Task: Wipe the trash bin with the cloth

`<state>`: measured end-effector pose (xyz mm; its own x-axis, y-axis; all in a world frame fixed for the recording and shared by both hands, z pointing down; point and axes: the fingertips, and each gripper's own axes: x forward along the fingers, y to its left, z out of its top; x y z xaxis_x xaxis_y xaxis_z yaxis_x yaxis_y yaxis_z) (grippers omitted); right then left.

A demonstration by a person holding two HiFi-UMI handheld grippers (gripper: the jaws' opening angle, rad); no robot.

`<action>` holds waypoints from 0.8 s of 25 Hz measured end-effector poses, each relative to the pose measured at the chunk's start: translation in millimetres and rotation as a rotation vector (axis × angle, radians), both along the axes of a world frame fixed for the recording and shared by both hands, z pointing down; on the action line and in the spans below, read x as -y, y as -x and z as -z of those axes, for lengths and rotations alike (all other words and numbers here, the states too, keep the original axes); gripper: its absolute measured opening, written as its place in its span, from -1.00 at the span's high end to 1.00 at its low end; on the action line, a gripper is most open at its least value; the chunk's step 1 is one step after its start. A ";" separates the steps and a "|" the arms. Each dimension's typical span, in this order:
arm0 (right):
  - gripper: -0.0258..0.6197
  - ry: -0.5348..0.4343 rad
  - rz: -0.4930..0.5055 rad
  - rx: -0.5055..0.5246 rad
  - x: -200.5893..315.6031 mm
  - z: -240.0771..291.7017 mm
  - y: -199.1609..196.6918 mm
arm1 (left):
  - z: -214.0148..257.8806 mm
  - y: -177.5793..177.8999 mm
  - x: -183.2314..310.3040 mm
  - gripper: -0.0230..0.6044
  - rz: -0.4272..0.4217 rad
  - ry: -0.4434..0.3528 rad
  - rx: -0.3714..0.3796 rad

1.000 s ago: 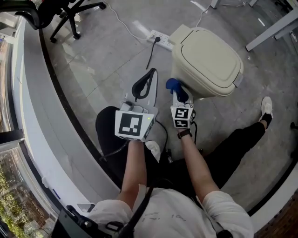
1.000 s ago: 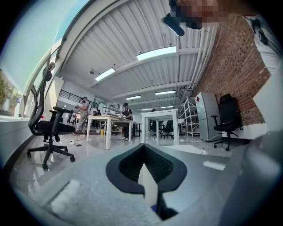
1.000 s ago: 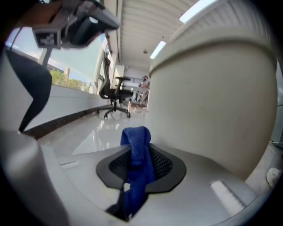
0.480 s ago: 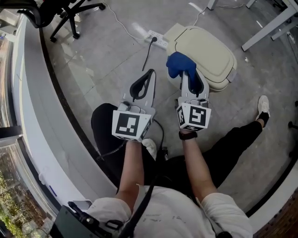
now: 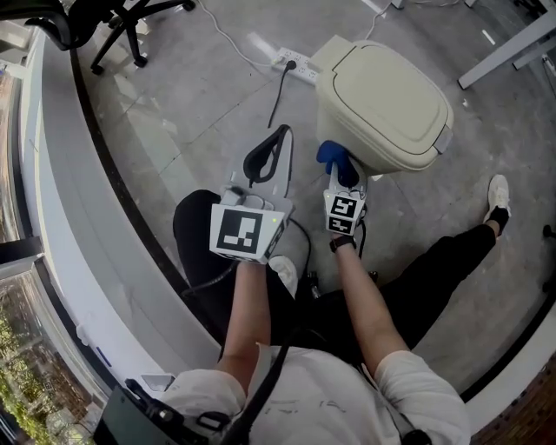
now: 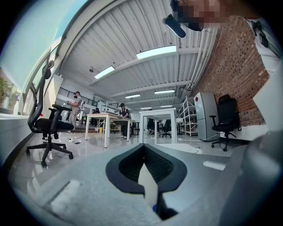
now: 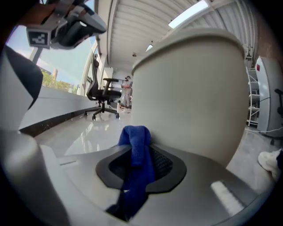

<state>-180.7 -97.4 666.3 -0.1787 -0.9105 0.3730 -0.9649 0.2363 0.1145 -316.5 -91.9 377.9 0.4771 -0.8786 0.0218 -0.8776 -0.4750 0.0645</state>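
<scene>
A beige lidded trash bin [image 5: 382, 104] stands on the grey floor ahead of me; its side wall [image 7: 194, 92] fills the right gripper view. My right gripper [image 5: 336, 165] is low against the bin's near left side, shut on a blue cloth [image 5: 331, 157]. The cloth [image 7: 135, 156] bunches at the jaw tips and touches the bin wall. My left gripper [image 5: 278, 137] hovers to the left of the bin, shut with nothing in it; in its own view the left gripper [image 6: 144, 152] points across the room.
A white power strip [image 5: 295, 65] with a black cable lies on the floor behind the bin. An office chair [image 5: 122, 22] stands far left beside a curved white window ledge [image 5: 78, 217]. A white desk leg [image 5: 508, 52] runs at far right. My shoe [image 5: 498, 198] is right of the bin.
The right gripper with the cloth has dropped from the bin's lid edge down to its lower side wall. The left gripper has stayed in place.
</scene>
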 end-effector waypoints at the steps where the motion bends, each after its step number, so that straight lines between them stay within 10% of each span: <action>1: 0.70 0.048 -0.021 0.001 0.8 -21.7 -4.5 | -0.8 0.0 0.2 0.93 -0.005 -0.001 0.000; 12: 0.70 0.290 0.084 -0.098 2.4 -101.9 -3.7 | 2.2 -3.5 -11.1 0.93 -0.018 -0.009 0.013; 20: 0.70 -0.143 0.213 0.051 -39.4 122.3 29.6 | 29.1 2.6 -21.0 0.93 0.007 -0.061 -0.010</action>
